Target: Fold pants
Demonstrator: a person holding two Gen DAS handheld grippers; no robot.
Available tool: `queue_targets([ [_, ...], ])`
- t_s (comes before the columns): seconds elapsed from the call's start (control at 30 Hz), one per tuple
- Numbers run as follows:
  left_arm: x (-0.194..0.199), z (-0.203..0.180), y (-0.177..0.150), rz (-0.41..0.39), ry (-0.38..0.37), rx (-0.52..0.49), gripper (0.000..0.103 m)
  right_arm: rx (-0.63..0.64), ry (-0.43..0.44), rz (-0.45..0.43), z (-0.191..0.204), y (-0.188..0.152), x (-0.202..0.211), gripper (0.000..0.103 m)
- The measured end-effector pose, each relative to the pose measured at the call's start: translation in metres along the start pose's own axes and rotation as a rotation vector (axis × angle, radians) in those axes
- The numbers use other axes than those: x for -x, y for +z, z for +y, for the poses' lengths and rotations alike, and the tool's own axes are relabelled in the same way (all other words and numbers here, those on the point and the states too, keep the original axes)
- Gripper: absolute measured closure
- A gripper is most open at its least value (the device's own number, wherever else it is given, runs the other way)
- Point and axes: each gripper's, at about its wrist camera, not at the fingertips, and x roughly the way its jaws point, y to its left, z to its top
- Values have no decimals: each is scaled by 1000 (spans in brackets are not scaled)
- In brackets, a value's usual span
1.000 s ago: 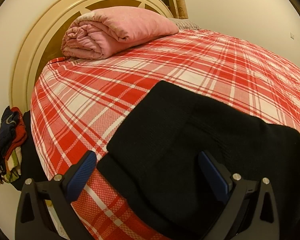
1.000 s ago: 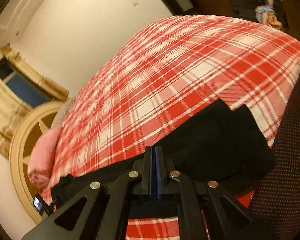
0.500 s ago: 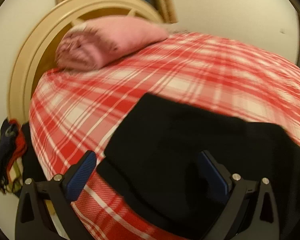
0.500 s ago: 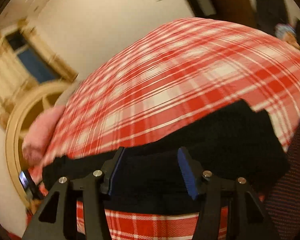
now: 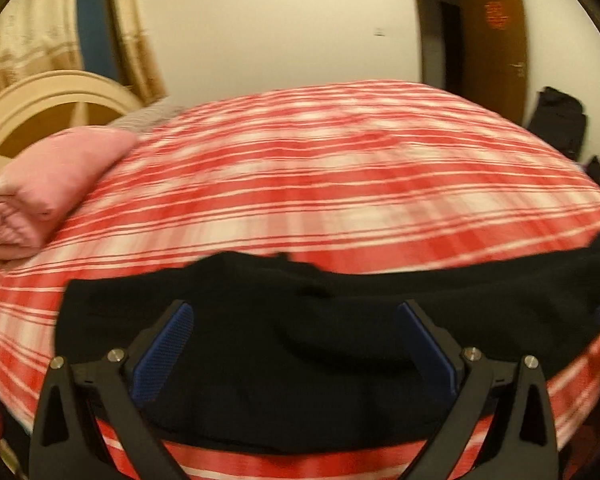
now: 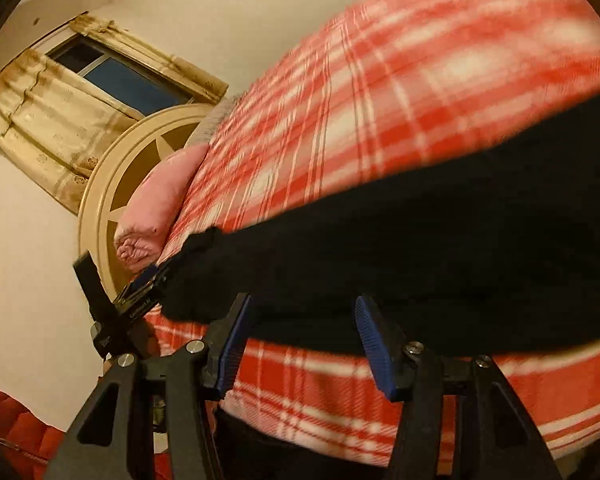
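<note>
Left wrist view
Surface: red plaid bed cover (image 5: 340, 184), broad bare stretch beyond the pants.
Pants: black pants (image 5: 300, 344) folded along the near bed edge.
Left gripper (image 5: 296, 344): spread wide above the pants, gripping nothing.
Around: pink folded blanket (image 5: 48, 184) by the cream headboard (image 5: 32, 92); brown door (image 5: 496, 40) far right.

Right wrist view
Surface: plaid cover (image 6: 420, 80), motion-blurred.
Pants: dark band (image 6: 420, 248) across the near edge.
Right gripper (image 6: 304, 340): wide apart, empty.
In the way: other gripper (image 6: 136, 292) at the pants' left end.
Background: curtained window (image 6: 112, 68).

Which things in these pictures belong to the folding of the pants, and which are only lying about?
Belong to the job:
black pants
left hand-held gripper, open
right hand-held gripper, open
plaid bed cover, the surface under the pants

Only lying about:
pink folded blanket
curtains
headboard
</note>
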Motion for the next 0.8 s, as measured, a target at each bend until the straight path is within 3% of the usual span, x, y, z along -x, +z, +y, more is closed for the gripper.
queue_targets([
  [0.23, 2, -29, -2, 31, -99, 3, 0, -132, -9, -66, -22, -2, -7, 49],
  [0.37, 5, -38, -7, 48, -162, 33, 0, -232, 32, -97, -34, 1, -9, 50],
  [0.5, 3, -50, -9, 47, -149, -30, 0, -224, 71, -93, -25, 7, -20, 50],
  [0.6, 6, -50, -9, 42, -134, -44, 0, -223, 137, -177, -20, 14, -14, 59],
  [0.67, 6, -47, -8, 45, -148, -26, 0, -218, 154, -211, -21, 16, -8, 59],
  [0.8, 3, -51, -14, 67, -191, -14, 0, -200, 144, -153, -26, 11, -10, 59],
])
